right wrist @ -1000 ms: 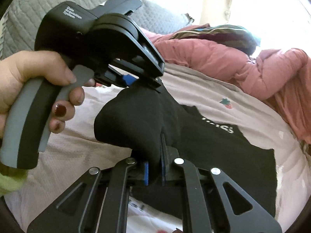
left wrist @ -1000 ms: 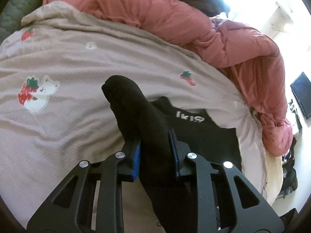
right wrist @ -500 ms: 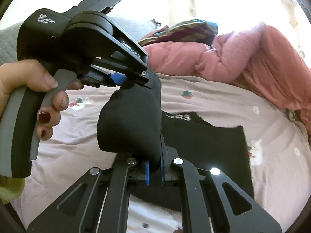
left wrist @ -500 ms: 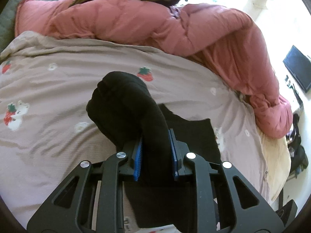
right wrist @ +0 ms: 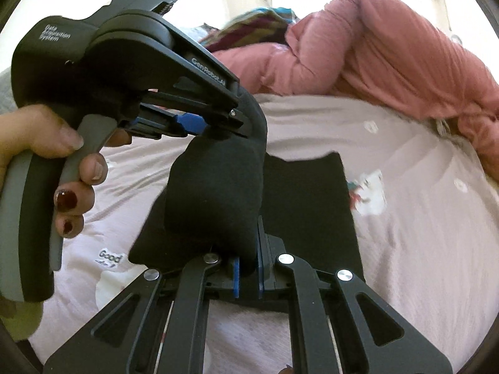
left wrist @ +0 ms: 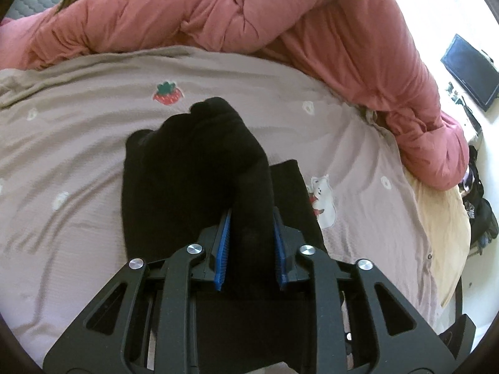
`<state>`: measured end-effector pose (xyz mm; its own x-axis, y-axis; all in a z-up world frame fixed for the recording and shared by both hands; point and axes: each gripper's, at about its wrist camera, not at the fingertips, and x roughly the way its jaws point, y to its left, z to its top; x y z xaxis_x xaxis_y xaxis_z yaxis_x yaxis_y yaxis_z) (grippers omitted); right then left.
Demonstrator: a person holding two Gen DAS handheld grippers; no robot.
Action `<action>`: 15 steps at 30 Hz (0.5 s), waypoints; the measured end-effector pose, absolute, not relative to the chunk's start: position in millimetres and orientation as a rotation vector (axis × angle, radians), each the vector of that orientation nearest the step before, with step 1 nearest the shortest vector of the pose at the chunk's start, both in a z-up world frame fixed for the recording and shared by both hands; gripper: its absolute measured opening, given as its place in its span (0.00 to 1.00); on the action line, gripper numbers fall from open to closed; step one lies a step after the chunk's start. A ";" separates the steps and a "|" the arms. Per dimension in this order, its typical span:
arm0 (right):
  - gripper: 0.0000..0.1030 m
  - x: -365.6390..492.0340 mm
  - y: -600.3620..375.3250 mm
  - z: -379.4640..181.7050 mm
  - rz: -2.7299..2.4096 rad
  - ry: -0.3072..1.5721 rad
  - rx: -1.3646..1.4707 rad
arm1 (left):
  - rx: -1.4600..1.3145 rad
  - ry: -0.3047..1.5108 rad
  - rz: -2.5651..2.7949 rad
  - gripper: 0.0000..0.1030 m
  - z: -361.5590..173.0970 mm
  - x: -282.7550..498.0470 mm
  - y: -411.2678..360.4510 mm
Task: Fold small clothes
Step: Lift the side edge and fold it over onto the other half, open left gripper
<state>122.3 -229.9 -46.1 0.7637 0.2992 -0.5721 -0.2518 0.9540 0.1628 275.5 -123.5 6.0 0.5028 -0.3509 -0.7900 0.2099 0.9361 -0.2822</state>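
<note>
Two claws at work over the bed, one per hand, both angled downward.

Right claw (right wrist: 248, 275): blue pads nearly together, pinching a bunched fold of the black garment (right wrist: 215, 196). The fold bulges up and forward from the pads.

Left claw (left wrist: 251, 243): jaws opening, a thick roll of the same black cloth (left wrist: 202, 162) between the blue pads and filling the gap; the cloth is still in contact with both pads. From the right wrist view this claw reaches in from the left, tilted nose-down, with its tip buried in the raised fabric.

Left hand (right wrist: 46, 149): wrapped around the grey grip, index finger on the trigger, thumb over the top, lower fingers curled beneath. Dark red polish on two visible nails. The right hand is not in view.

One black garment counted. Its upper part hangs lifted between the two claws; the rest lies flat on the bed sheet (left wrist: 78, 171), directly below and beyond the claws.

Sheet is pale mauve with printed motifs: one strawberry (left wrist: 167, 93), one white animal figure (left wrist: 322, 199) just right of the garment, several small white flowers.

Beyond, one pink quilt (left wrist: 280, 21) heaped along the far side of the bed. A striped fabric (right wrist: 249, 28) shows behind it. Far right, a dark screen (left wrist: 471, 70).
</note>
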 end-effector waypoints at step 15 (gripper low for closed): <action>0.11 134.9 -270.8 -79.5 0.291 0.820 0.341 | -0.151 0.904 -0.223 0.66 -24.7 254.2 -71.9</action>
<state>134.9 -270.8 -79.5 0.6484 0.3804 -0.6595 -0.1203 0.9066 0.4045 254.2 -71.9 -24.7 0.5975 -0.2546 -0.7604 0.1279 0.9664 -0.2231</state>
